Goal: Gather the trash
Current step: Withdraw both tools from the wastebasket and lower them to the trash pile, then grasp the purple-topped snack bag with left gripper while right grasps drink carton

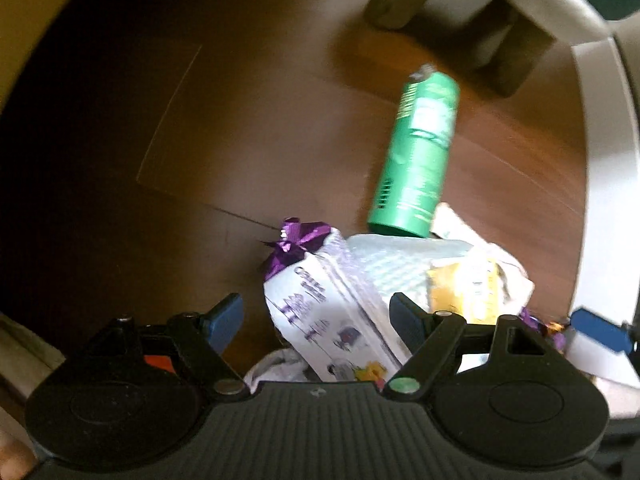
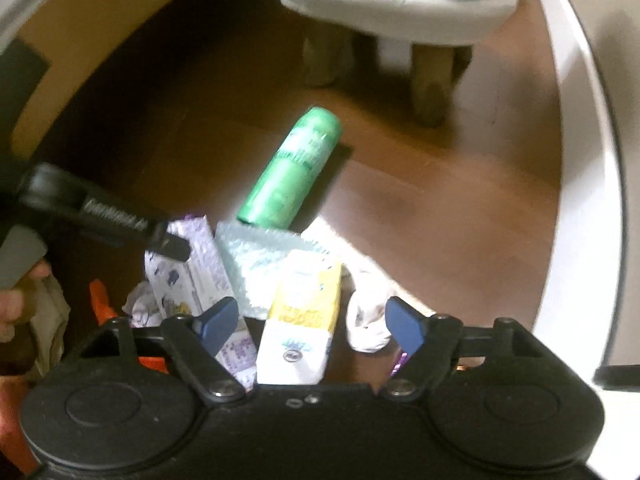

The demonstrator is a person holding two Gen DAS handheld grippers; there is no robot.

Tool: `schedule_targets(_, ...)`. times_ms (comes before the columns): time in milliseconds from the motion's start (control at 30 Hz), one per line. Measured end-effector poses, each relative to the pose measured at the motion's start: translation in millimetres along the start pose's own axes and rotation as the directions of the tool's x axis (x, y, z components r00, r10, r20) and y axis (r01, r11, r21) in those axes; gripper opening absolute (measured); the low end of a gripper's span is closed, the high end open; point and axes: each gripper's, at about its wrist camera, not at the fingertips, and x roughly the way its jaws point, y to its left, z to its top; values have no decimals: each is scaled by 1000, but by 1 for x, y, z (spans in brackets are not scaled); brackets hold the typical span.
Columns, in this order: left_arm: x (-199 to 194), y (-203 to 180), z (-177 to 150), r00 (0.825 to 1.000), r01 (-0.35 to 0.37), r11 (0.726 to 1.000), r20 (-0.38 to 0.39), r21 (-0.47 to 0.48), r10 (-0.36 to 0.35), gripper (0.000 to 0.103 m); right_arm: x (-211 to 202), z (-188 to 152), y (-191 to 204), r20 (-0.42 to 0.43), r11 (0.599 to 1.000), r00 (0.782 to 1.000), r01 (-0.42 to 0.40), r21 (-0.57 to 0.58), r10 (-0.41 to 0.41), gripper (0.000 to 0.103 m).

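A pile of trash lies on the brown wooden floor. A green tube can point(image 1: 418, 152) lies on its side beyond it, also in the right wrist view point(image 2: 290, 168). A white and purple carton point(image 1: 332, 312) sits between my left gripper's point(image 1: 320, 320) open jaws. A yellow and white carton point(image 2: 300, 320) sits between my right gripper's point(image 2: 312, 324) open jaws. Pale green bubble wrap point(image 2: 256, 256), crumpled white paper point(image 2: 366, 320) and a purple foil wrapper point(image 1: 294, 240) lie among them. My left gripper shows in the right wrist view point(image 2: 168, 244), over the purple carton point(image 2: 196, 268).
A white upholstered chair point(image 2: 396, 8) with wooden legs point(image 2: 430, 84) stands behind the can. A white wall or skirting point(image 2: 580, 200) runs along the right. An orange item point(image 2: 102, 300) and a beige cloth point(image 2: 52, 320) lie at the left of the pile.
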Motion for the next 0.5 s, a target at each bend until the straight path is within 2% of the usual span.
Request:
schedule_targets(100, 18, 3, 2, 1000, -13, 1000, -24, -18, 13, 80, 16, -6, 2, -44, 1000, 999, -5, 1, 5, 77)
schedule_targets(333, 44, 8, 5, 994, 59, 994, -82, -95, -67, 80, 46, -15, 1, -106, 999, 994, -25, 30, 28, 76)
schedule_targets(500, 53, 6, 10, 993, 54, 993, -97, -107, -64, 78, 60, -21, 1, -131, 999, 991, -12, 37, 17, 70)
